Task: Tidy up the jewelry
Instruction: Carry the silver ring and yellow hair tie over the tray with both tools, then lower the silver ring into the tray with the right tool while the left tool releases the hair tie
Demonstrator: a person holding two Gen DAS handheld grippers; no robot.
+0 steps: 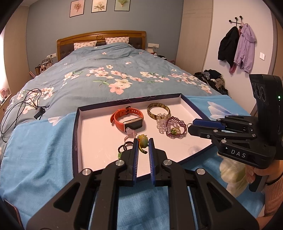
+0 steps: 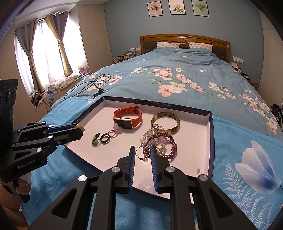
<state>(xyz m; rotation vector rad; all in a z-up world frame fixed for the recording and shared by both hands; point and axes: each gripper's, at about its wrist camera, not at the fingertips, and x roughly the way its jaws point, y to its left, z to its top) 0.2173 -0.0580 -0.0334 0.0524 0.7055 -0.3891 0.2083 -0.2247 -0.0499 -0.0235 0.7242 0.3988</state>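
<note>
Bracelets (image 2: 163, 141): three; watch (image 2: 128, 118): one

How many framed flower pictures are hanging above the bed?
3, in a row on the blue wall above the headboard: left picture, middle picture, right picture. None looks hidden.

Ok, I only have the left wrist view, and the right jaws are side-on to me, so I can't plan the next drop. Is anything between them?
Observer: Yes. The right wrist view shows a silver ring spanning the gap in the right gripper. It looks pinched, not lying on the tray.
Operator: My left gripper, shut on the green bead, half hides something dark on the tray. What is it?
Observer: A black ring, lying flat on the tray floor beside a small green charm.
</note>
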